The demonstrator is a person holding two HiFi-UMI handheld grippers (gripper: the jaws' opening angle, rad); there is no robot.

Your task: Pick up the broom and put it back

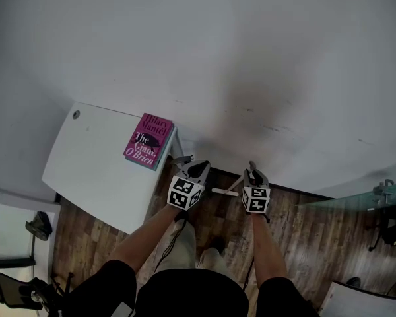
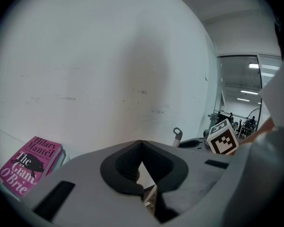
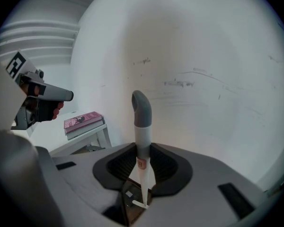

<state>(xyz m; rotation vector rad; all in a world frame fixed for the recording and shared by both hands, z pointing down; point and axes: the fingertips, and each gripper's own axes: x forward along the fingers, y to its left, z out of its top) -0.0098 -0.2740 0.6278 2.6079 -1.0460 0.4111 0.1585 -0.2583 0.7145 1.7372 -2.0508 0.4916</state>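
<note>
The broom's white handle with its grey hooked tip stands upright between the jaws of my right gripper, which is shut on it. In the head view the right gripper is close to the white wall, and a white length of the broom shows between the two grippers. My left gripper is beside it on the left; its jaw tips meet with nothing between them. The left gripper view shows the handle's tip to the right. The broom's head is hidden.
A white table stands at the left against the wall, with a pink book on its far corner. A glass partition is at the right. Dark chairs stand at the lower left. The floor is wood.
</note>
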